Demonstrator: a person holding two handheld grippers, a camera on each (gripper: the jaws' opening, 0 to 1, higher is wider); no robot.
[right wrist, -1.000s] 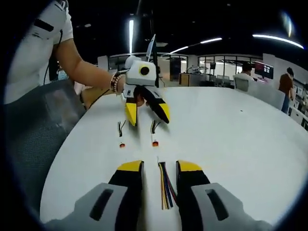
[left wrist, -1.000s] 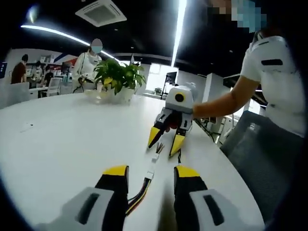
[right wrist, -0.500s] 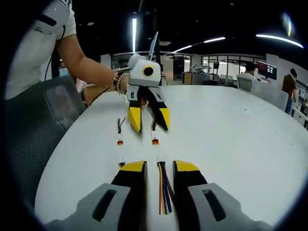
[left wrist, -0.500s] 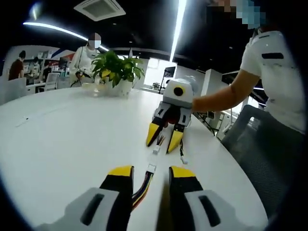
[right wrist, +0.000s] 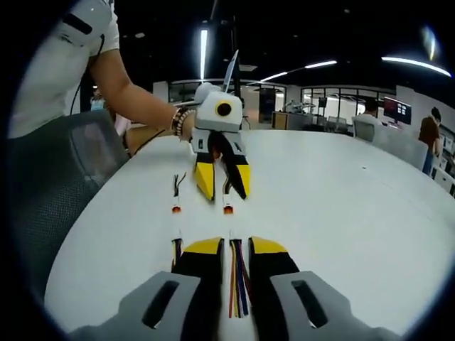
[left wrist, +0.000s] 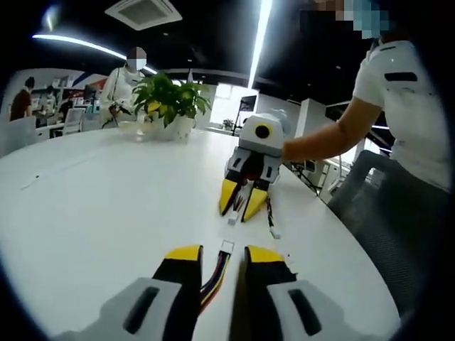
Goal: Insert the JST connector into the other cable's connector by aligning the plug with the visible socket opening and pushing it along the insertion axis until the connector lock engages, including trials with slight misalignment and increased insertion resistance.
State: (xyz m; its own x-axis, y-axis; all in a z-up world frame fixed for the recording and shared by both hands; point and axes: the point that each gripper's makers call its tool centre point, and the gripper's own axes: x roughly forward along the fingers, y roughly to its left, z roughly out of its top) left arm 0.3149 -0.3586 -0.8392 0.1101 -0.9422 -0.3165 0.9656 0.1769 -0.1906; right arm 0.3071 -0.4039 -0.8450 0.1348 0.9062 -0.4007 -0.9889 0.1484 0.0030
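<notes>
Lying on the white desk (left wrist: 92, 206), a multicoloured cable (left wrist: 213, 278) with a white connector (left wrist: 227, 246) is seen between the left gripper's (left wrist: 217, 257) nearly closed fingers, the plug just past the tips. In the right gripper view, a second wire bundle (right wrist: 237, 283) is flanked closely by the right gripper's (right wrist: 235, 246) fingers; whether either cable is pinched cannot be told. Two loose red-tipped leads (right wrist: 175, 195) are shown there too. A potted plant (left wrist: 169, 106) and office ceiling lights are seen beyond.
</notes>
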